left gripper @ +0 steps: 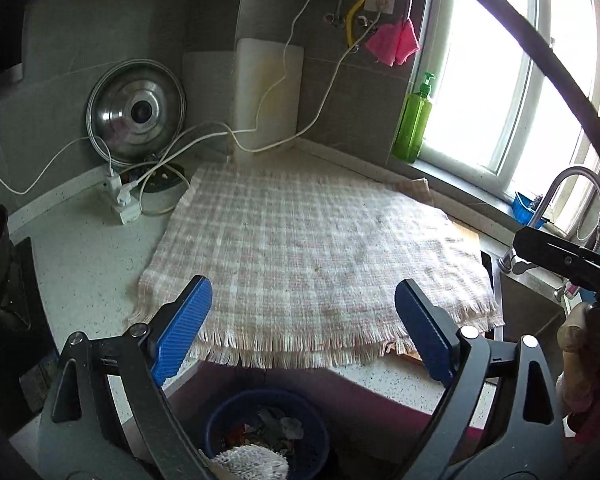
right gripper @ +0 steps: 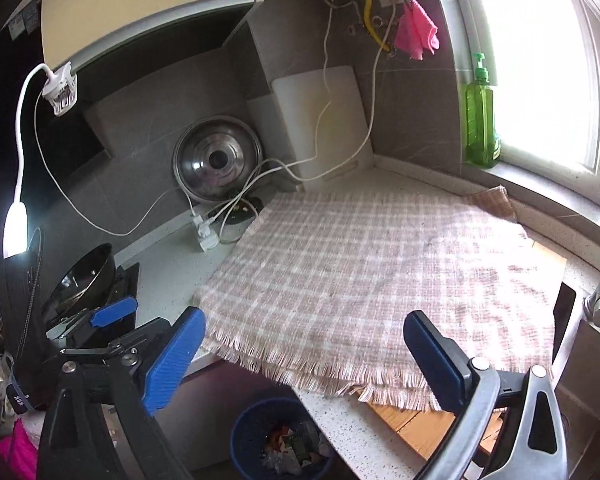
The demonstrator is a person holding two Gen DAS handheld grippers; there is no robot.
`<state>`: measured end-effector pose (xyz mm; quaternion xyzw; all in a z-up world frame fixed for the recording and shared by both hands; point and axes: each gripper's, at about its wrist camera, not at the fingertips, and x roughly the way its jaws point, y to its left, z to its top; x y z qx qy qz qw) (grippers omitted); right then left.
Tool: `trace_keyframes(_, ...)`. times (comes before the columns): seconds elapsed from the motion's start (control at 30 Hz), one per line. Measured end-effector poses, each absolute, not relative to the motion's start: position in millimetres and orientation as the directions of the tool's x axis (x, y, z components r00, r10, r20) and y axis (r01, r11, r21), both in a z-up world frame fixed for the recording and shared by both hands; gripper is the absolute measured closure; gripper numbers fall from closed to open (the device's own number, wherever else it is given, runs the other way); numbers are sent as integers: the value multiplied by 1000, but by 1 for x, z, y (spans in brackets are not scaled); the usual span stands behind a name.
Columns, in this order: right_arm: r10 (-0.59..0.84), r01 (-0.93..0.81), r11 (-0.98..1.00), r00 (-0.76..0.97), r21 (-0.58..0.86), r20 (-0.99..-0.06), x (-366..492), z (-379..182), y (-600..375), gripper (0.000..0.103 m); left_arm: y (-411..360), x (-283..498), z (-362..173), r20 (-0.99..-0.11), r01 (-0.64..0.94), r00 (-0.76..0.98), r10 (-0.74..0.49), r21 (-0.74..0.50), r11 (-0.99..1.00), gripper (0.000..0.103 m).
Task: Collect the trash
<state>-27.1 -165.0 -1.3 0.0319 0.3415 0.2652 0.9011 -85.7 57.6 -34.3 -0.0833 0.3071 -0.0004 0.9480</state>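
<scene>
Grippers hang above the kitchen counter, both mine: my left gripper (left gripper: 302, 330) and my right gripper (right gripper: 304, 358) each stand spread wide with nothing between the blue pads, poised over the front fringe of the checked cloth (left gripper: 312, 248). That cloth lies flat across the counter (left gripper: 84, 256) and looks bare from both views; no scrap of trash shows on it. Below its front edge, on the floor, stands the blue bin (right gripper: 276, 440), and the trash (right gripper: 290, 446) I can make out is a heap of crumpled scraps already inside it, so my judgement is that the collecting is at or close to its end. Behind the cloth a steel pot lid (left gripper: 138, 114) leans on the wall, a white cutting board (left gripper: 268, 92) stands beside it, and white cables (left gripper: 204, 136) trail down to a power strip (left gripper: 120, 196) just off the cloth's back left corner. Risks from here, as I read them: an open finger catching the fringe could drag the cloth off the counter and over the bin; a careless sweep toward the back could snag the cables or topple the lid; and anything small left under the cloth's raised far corner (right gripper: 494, 200) would go unnoticed.
</scene>
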Motion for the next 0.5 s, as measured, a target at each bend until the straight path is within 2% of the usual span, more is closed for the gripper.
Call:
trace_keyframes(0.03, 497, -452, 860, 636, 237, -591, -26, 3, -168, 0, 55, -84, -30, -576, -55, 816, -42, -149, 987, 0)
trace_keyframes(0.5, 467, -396, 883, 691, 252, -551, 1, 18, -194, 0, 28, -61, 8, -503, -52, 864, 17, -54, 997, 0)
